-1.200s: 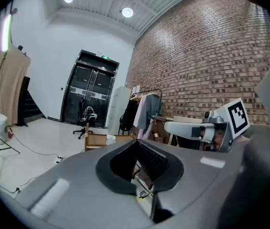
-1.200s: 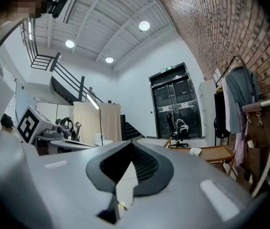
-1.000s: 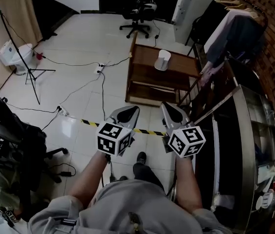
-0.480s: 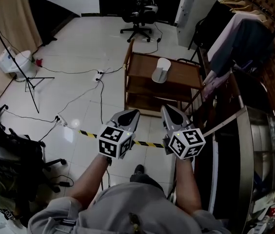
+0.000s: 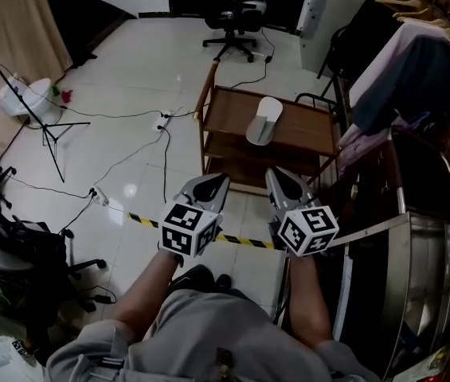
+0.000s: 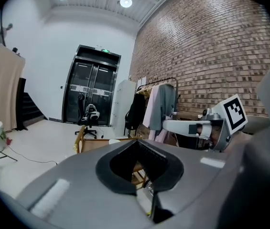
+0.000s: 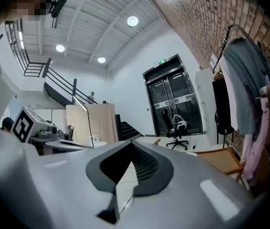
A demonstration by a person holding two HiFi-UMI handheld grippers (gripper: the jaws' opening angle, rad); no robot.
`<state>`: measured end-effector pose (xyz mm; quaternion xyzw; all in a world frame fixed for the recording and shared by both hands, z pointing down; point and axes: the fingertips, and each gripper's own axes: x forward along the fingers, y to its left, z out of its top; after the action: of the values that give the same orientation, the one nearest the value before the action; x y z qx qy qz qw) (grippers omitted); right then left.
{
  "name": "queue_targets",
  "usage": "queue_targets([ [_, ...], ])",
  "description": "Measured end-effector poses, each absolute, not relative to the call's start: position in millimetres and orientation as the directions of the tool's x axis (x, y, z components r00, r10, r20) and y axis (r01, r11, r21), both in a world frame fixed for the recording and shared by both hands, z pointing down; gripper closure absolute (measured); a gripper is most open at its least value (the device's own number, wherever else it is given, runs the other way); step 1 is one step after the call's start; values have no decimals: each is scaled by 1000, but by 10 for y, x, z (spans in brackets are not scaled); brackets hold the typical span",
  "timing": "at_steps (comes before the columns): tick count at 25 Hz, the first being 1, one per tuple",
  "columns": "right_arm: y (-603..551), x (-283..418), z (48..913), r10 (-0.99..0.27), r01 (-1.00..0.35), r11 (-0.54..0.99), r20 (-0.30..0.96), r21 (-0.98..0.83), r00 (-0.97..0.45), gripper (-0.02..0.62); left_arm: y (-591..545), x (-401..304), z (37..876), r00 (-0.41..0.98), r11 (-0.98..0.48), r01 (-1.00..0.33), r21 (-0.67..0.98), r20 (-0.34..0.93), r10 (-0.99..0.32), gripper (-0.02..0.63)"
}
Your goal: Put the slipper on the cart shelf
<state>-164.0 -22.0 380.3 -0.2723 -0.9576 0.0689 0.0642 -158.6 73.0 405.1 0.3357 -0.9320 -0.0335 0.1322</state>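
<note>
A pale slipper (image 5: 264,119) lies on the top shelf of a brown wooden cart (image 5: 226,111), straight ahead in the head view. My left gripper (image 5: 213,183) and right gripper (image 5: 279,177) are held side by side in front of me, short of the cart, both pointing at it. Each is shut, with nothing between its jaws. In the left gripper view the left gripper (image 6: 139,163) shows the cart (image 6: 84,140) just beyond its tips. In the right gripper view the right gripper (image 7: 132,168) has the cart (image 7: 225,159) at lower right.
Yellow-black tape (image 5: 141,218) crosses the white floor under the grippers. Cables (image 5: 141,146) trail on the left, past a light stand (image 5: 45,126). An office chair (image 5: 236,26) stands behind the cart. Hanging clothes (image 5: 400,78) and a metal counter (image 5: 428,277) line the right side.
I have walked forward: the cart and slipper have drawn closer in the head view, and both grippers have moved with me towards it. Both stay shut.
</note>
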Motion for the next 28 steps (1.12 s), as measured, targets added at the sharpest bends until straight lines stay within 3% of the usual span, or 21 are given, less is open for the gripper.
queue_targets([
  [16,-967,-3044,3994,382,365,922,156,-131,-911,595,-44,-3281,4375,-642,683,-701,206,237,-730,598],
  [28,-1261,-4078,4287,272,241,957,215,-162,-938,595,-335,-4517,4756,-575,647,-729,222,314,-755,598],
])
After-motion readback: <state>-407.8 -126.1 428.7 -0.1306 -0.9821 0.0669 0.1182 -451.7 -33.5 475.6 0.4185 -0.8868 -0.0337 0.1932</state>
